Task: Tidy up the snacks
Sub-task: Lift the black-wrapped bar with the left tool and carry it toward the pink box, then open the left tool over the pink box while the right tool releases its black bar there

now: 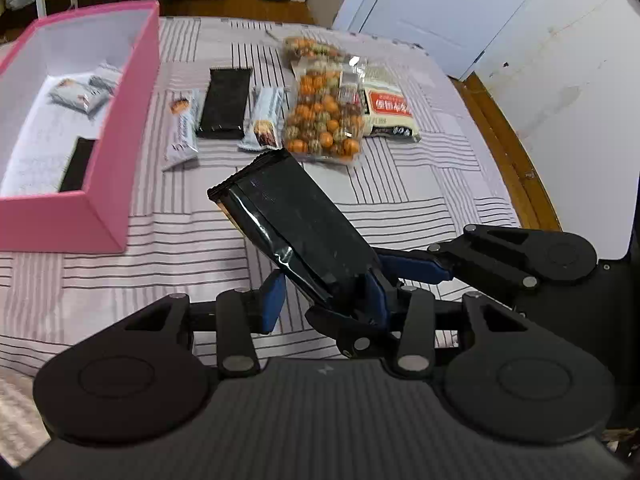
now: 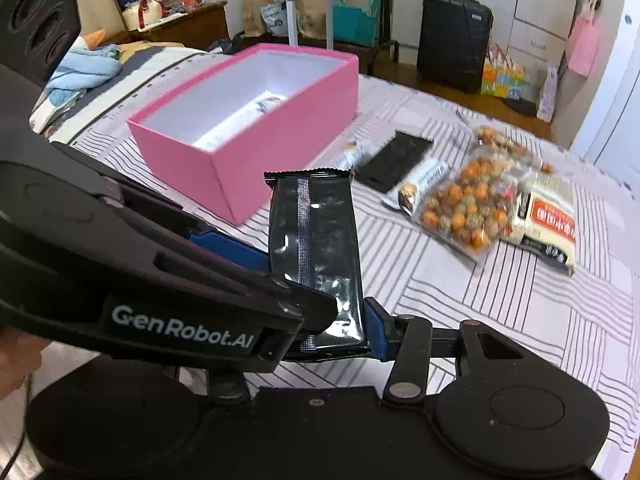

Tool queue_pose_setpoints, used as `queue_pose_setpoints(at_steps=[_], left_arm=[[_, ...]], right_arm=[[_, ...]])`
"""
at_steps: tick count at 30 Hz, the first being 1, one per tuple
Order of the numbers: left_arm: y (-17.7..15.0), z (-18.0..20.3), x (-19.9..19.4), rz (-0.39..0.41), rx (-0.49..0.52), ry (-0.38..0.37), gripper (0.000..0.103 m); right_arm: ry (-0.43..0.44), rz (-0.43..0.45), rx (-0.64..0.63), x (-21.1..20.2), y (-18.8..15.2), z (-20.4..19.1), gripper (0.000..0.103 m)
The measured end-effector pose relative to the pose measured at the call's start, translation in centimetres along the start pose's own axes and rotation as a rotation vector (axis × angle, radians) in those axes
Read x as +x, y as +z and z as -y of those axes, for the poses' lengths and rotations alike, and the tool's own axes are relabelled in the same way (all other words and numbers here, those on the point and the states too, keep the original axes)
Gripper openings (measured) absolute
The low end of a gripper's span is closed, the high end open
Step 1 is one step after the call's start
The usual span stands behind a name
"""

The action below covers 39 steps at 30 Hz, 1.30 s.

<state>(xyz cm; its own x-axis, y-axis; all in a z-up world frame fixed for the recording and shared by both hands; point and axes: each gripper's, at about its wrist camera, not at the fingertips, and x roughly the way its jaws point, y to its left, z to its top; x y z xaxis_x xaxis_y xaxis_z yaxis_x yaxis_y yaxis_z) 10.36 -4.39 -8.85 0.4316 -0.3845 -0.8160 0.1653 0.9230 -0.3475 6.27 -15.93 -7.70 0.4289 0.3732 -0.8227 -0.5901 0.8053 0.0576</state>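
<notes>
A glossy black snack packet (image 1: 296,224) hangs tilted above the striped bedspread, and both grippers hold its lower end. My left gripper (image 1: 324,292) is shut on it, a blue pad on each side. My right gripper (image 2: 328,332) is shut on the same black packet (image 2: 316,240); its left finger is hidden behind the left gripper's body. The open pink box (image 1: 120,80) stands at the left with small white packets (image 1: 80,96) and a black packet (image 1: 78,164) inside. On the bed lie two white bars (image 1: 182,128), another black packet (image 1: 224,100), a bag of orange and green balls (image 1: 324,116) and a white bag with a red label (image 1: 390,108).
The bed's edge and wooden floor (image 1: 508,152) run along the right, beside a white door (image 1: 440,8). Beyond the bed stand a black suitcase (image 2: 454,36), bags and a folding table. A blue blanket (image 2: 84,68) lies left of the pink box (image 2: 280,120).
</notes>
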Motion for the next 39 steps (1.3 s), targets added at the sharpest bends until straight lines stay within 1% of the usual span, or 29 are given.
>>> queue_pose_setpoints(at_steps=[11,19,24,31,35,39], left_arm=[[1.2,-1.5,-6.3,0.070,0.001,-0.022,0.042],[2.8,-4.0,-10.3,0.119,-0.006,-0.001,0.044],[3.8,-7.1,-11.7,0.125,-0.050,0.018,0.043],[5.9,-12.1,-12.6,0.131,-0.097,0.047,0.044],[7.0,-15.2,-11.7,0.121,-0.109,0.055,0.044],[8.2,-18.4,-9.7,0.093,-0.119,0.060,0.044]], right_arm=[[-0.061,0.045,-0.068,-3.6,4.1,-4.3,0.053],[-0.054,0.084,-0.133,-3.6,7.9,-7.1,0.054],[-0.026,0.083,-0.156,-2.1,10.4,-8.9,0.054],[0.005,0.085,-0.180,1.3,14.3,-11.2,0.054],[0.028,0.068,-0.163,4.2,15.9,-11.7,0.054],[0.051,0.047,-0.119,7.7,16.9,-11.6,0.054]])
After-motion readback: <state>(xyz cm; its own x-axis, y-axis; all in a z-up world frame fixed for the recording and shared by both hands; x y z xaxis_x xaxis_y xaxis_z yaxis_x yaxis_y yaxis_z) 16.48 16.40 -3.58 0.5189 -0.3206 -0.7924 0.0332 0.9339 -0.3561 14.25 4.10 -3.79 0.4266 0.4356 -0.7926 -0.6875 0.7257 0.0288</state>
